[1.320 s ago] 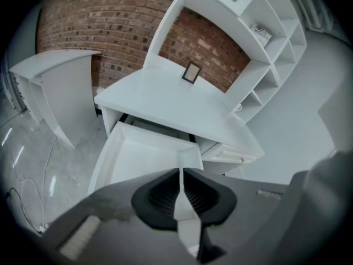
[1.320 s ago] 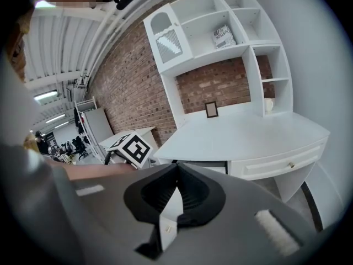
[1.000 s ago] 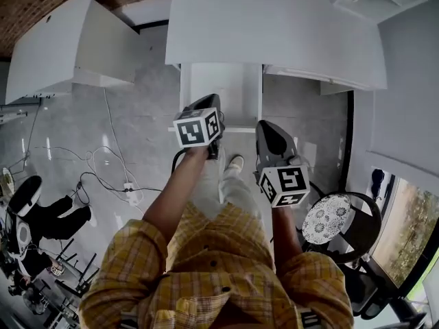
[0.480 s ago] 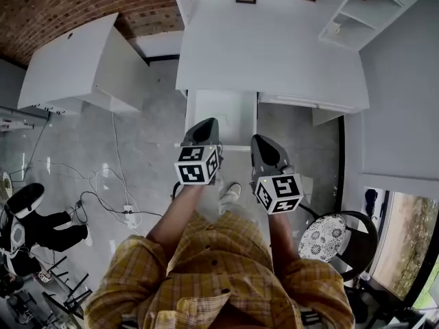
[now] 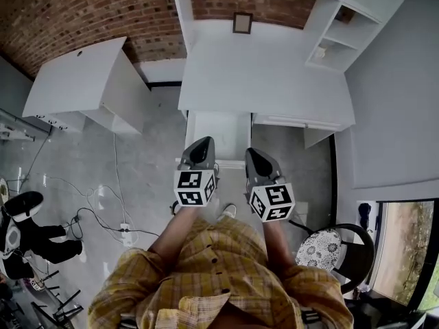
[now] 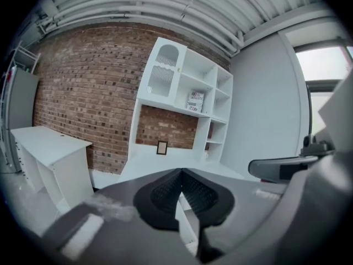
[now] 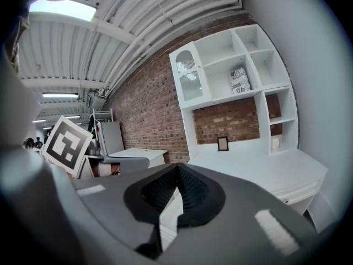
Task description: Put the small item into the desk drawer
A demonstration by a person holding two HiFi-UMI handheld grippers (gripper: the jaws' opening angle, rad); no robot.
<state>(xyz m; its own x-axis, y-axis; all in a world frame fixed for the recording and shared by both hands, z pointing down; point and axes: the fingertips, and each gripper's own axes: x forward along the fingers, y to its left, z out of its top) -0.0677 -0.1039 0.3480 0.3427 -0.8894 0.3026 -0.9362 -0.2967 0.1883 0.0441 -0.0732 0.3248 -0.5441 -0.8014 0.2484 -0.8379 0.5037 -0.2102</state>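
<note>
The white desk [image 5: 267, 74] has its drawer [image 5: 219, 127] pulled open toward me; I see nothing lying inside it. My left gripper [image 5: 201, 143] hangs over the drawer's front left corner, shut and empty. My right gripper [image 5: 251, 153] hangs beside it over the front right corner, also shut and empty. In the left gripper view the left gripper [image 6: 181, 171] points at the desk and shelves with its pads together. In the right gripper view the right gripper [image 7: 177, 166] has its tips touching. A small picture frame [image 5: 242, 22] stands at the back of the desk. No small item is held.
A white shelf unit [image 5: 328, 43] stands on the desk's right end against the brick wall [image 5: 82, 12]. A second white desk [image 5: 82, 81] is at the left. A chair with a patterned cushion [image 5: 317, 249] is at my right. Cables [image 5: 103, 190] lie on the floor.
Both grippers have risen from the drawer front and come level side by side, still shut. The head view has tilted up, bringing in the brick wall, picture frame and shelves.
</note>
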